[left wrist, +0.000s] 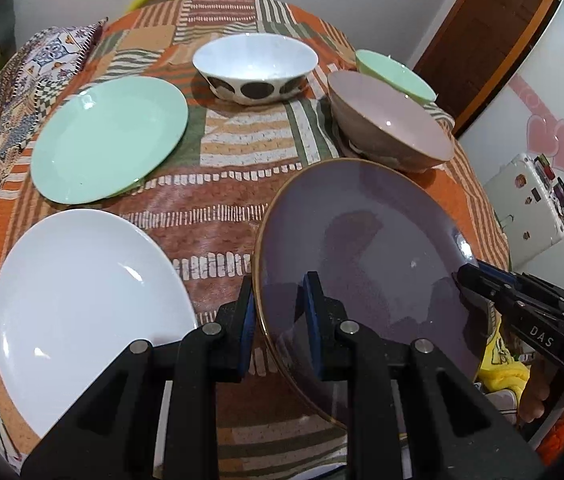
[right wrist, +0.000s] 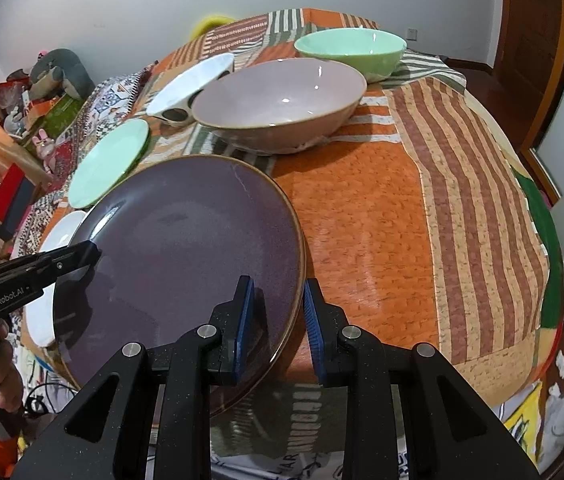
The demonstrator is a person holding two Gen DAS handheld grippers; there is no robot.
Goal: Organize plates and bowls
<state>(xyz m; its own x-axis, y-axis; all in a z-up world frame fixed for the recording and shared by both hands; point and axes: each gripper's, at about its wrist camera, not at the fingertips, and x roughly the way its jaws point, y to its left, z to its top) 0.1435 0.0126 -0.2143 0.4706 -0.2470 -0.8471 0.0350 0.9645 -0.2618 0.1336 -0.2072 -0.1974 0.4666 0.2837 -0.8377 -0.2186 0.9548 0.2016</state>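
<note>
Both grippers straddle the purple plate's (left wrist: 366, 256) rim, fingers apart: left gripper (left wrist: 280, 312) at its left edge, right gripper (right wrist: 276, 316) at its right.

A home dining corner: patchwork-clothed table (right wrist: 402, 220), plush toys (right wrist: 58, 70) (shelf side), magnet-dotted fridge (left wrist: 530, 204).

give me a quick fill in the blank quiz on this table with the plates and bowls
1. Both grippers straddle the rim of the ____ plate.
2. The bowl with dark dots is ____ inside.
3. The pink bowl stands between the purple plate and the ____ bowl.
4. In the left wrist view, the white plate lies nearer the camera than the ____ plate.

Missing words: purple; white; green; green
</note>
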